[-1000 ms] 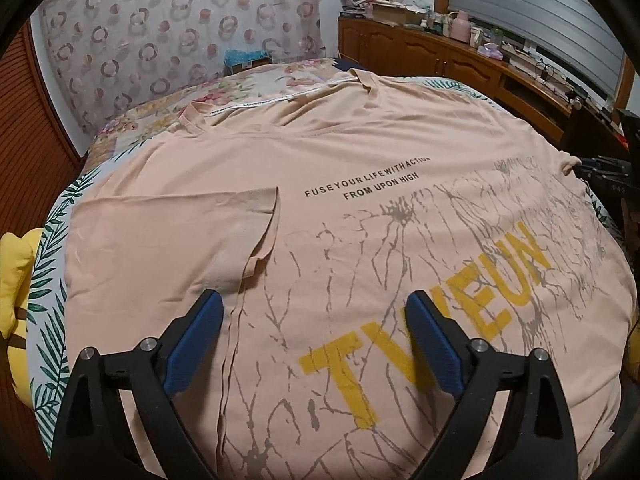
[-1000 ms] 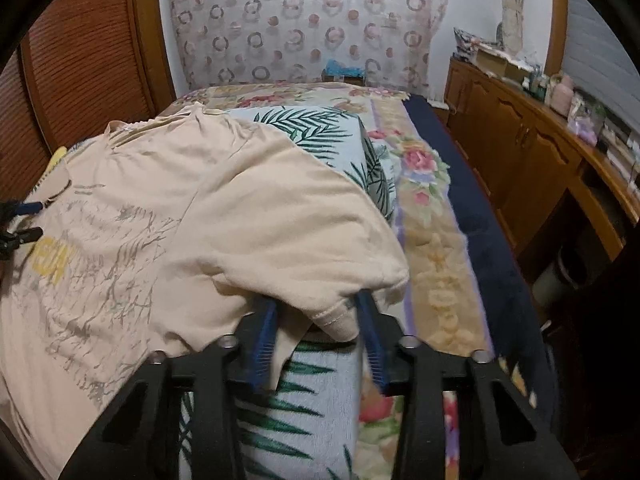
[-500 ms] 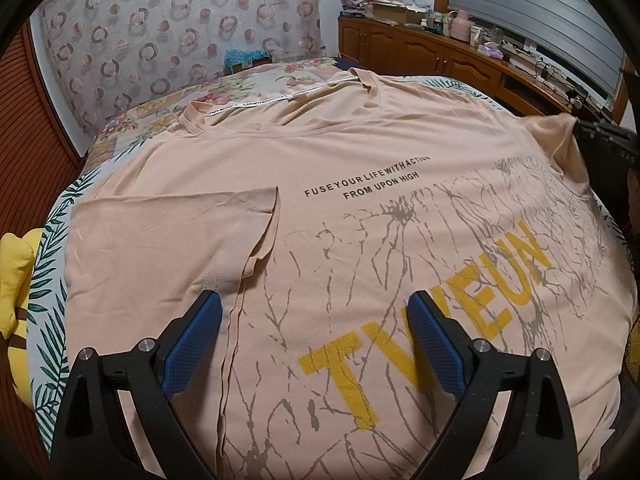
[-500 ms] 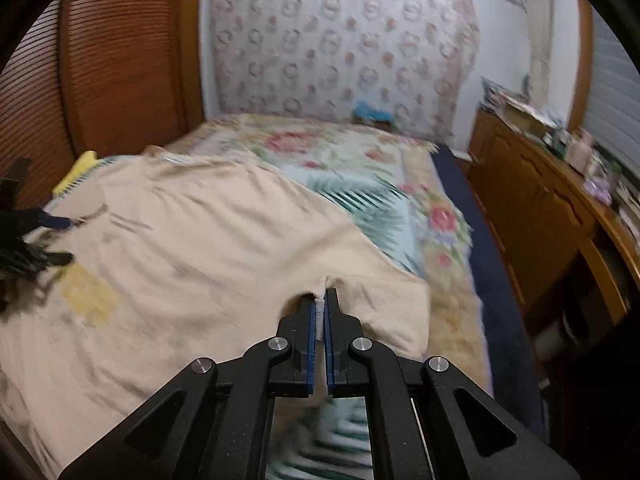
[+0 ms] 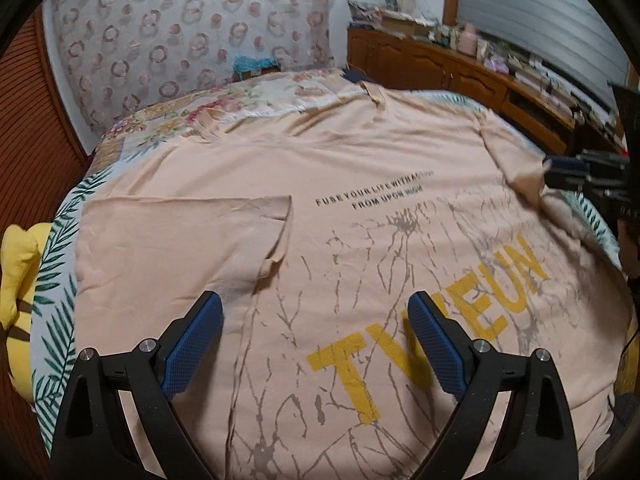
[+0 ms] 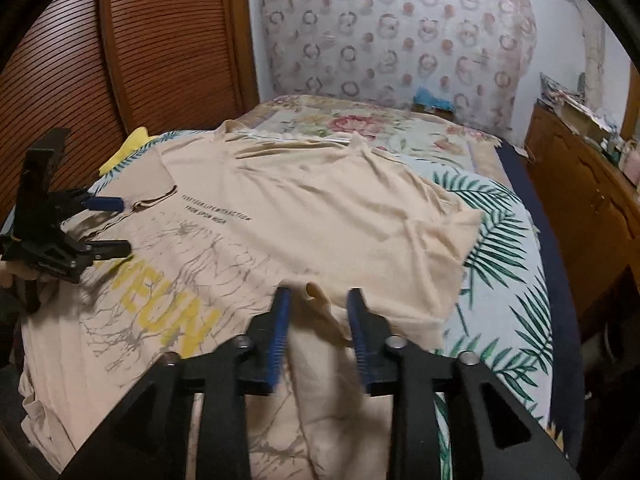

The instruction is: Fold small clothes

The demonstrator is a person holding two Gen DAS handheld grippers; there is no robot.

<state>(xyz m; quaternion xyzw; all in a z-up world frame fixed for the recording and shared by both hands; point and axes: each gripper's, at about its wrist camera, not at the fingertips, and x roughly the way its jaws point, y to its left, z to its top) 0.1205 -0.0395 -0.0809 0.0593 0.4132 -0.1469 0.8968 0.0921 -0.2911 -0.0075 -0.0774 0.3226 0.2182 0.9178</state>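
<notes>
The peach T-shirt point(image 5: 360, 240) lies spread across the bed point(image 6: 500, 264), filling mid-frame, one sleeve point(image 5: 180, 248) folded inward at left. The left gripper point(image 5: 314, 320) hovers wide open above it; the right gripper point(image 6: 318, 308), fingers parted, straddles a bunched sleeve fold.

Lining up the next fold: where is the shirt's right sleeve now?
In the right wrist view the right sleeve lies on the leaf-print bedspread, partly folded; its edge bunches between the open right tool.
</notes>
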